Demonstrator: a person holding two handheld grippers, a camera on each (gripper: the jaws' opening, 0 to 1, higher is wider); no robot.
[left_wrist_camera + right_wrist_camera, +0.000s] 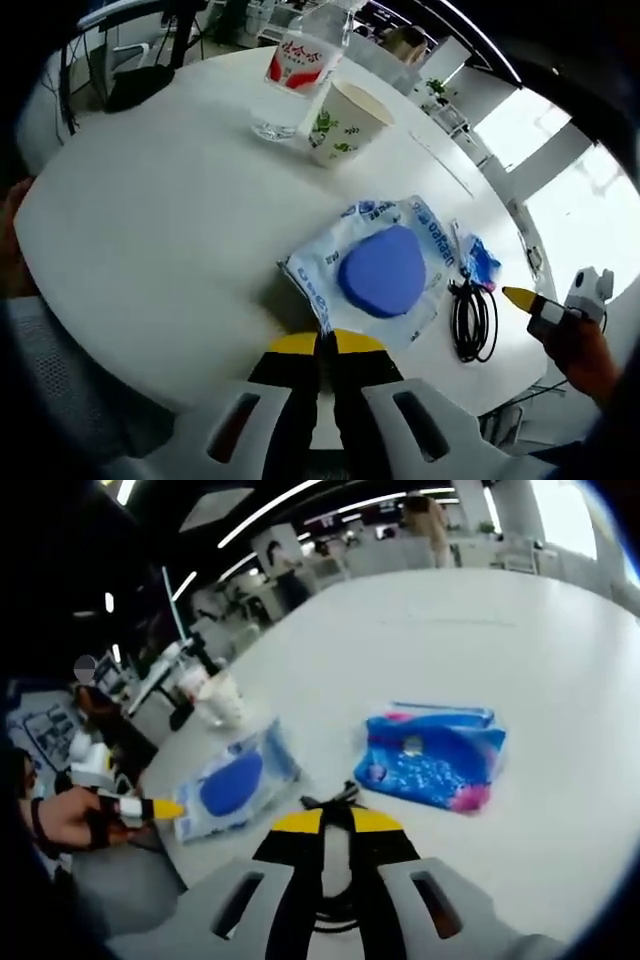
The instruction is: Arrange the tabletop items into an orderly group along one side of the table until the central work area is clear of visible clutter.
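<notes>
Left claw (pixel 325 345) closed, seemingly pinching the near corner of the clear plastic packet with blue print and a round blue pad inside (pixel 385 270), flat on the white round counter (pixel 150 230) directly ahead of the tips. Farther ahead and well apart: white paper cup with green print (pixel 345 120), touching or just beside a clear plastic water bottle with a red label (pixel 300 60). Right of the packet, a coiled black cable (pixel 473 320), with a shiny blue foil pouch with pink edges (pixel 435 760) just beyond it.

Right claw (pixel 337 822) poised over the cable, coil partly beneath the jaws; cannot tell whether apart or gripping.

To do well: keep the pinch firm on the packet film only, drag low and slow toward the cup and bottle, avoid tipping either, and line up beside them. Likely slippery film, so no jerks.

Bottle label: white characters on red, unreadable here. Packet lettering blue, too warped to read.
</notes>
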